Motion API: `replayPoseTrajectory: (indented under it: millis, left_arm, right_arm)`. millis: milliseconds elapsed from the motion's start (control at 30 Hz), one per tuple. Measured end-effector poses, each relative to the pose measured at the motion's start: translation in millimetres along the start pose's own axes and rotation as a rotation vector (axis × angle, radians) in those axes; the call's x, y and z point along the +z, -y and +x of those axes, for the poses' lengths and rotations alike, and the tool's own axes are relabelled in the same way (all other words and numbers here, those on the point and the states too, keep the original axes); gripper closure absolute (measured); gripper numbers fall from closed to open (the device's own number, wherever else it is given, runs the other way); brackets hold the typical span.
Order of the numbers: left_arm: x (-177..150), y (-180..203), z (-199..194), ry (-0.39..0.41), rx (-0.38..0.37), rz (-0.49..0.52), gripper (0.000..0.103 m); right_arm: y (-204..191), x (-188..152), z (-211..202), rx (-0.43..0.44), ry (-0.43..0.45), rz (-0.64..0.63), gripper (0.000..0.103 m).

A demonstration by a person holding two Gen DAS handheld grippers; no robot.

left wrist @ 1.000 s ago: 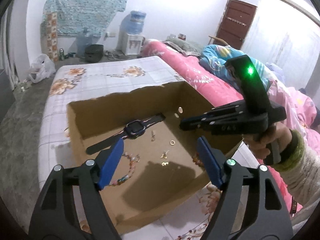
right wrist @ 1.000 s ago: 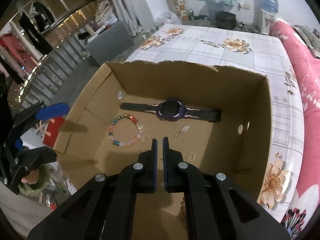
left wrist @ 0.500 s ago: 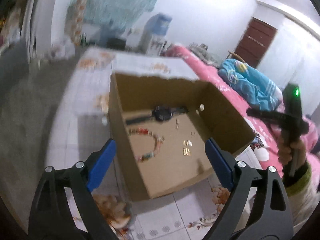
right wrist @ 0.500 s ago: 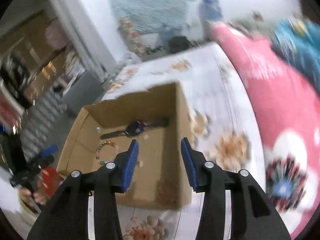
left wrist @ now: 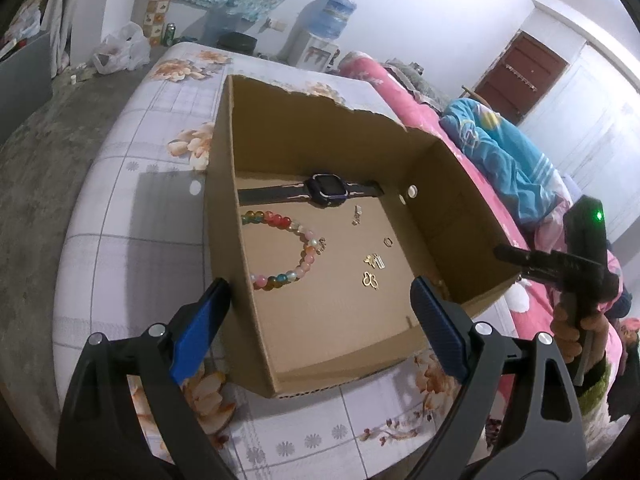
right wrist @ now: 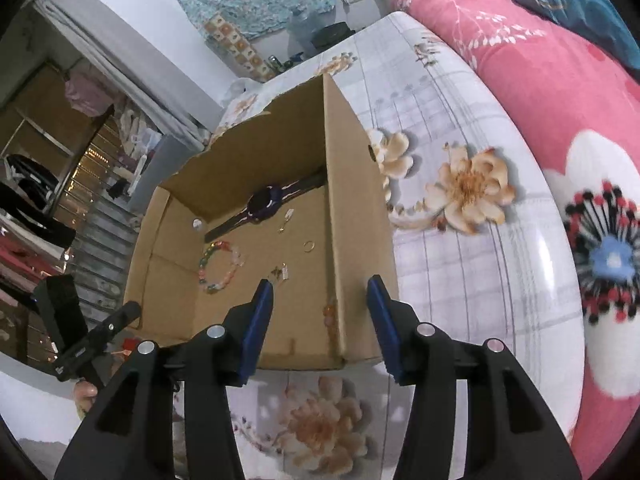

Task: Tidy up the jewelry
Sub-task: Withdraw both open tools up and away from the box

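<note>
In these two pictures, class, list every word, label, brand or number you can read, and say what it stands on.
None can be read.
Watch: screen dark, no digits.
Box: plain cardboard, no print.
Water bottle: any label is too blurred to read.
Can by the wall: too small to read.

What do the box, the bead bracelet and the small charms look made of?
Box: plain brown corrugated cardboard, matte, with a torn top edge. Bead bracelet: glossy, partly translucent multicoloured beads, glass or plastic, cannot tell which. Small charms: gold-coloured and shiny, probably metal.
</note>
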State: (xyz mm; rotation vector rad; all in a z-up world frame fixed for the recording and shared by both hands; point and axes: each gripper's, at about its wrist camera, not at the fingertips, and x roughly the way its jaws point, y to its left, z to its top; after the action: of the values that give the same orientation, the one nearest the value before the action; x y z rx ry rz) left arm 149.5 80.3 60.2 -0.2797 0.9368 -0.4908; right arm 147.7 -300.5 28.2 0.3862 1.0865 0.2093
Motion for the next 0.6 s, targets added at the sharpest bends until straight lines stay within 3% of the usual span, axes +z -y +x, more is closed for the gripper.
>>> replayPoseTrajectory:
  millis: [433, 600]
  left_arm:
    - [-47, 18, -28, 0.009, 0.025, 0.050, 0.016]
    - [-66, 35, -62, 0.133, 0.127, 0.117, 0.013]
  right_arm:
    - [-2, -68, -35, -0.021, 0.065, 0.016, 0.053]
    - [-12, -100, -70, -0.143, 0.205, -0.048, 0.034]
